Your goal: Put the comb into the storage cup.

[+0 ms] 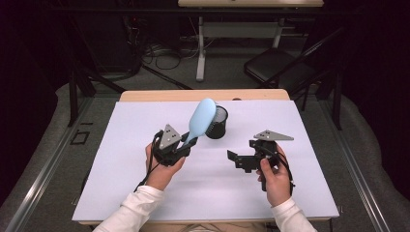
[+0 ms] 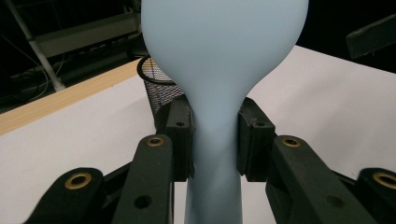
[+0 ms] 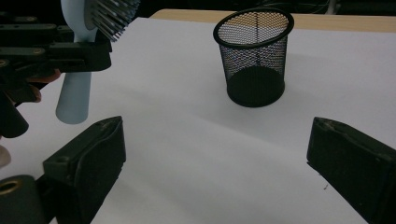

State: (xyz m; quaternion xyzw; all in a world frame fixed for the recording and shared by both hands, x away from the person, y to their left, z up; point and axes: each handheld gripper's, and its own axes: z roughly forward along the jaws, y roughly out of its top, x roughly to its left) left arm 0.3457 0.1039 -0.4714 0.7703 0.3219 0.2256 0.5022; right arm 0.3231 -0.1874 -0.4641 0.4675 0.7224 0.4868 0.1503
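I had the left gripper (image 1: 186,143) clenched on the narrow neck of the pale blue plastic hairbrush (image 1: 200,119), one jaw pad on each side, the handle hanging below the jaws and the head rising above them, tilted toward the black wire-mesh cup (image 1: 216,123). My right gripper (image 1: 234,155) stood released above the white table mat (image 1: 145,125), nothing between its jaws.

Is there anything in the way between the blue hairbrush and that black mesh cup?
Nothing visible. The left gripper holds the hairbrush by its handle beside the mesh cup, whose mouth is open and looks empty. The right gripper stays off to the side.
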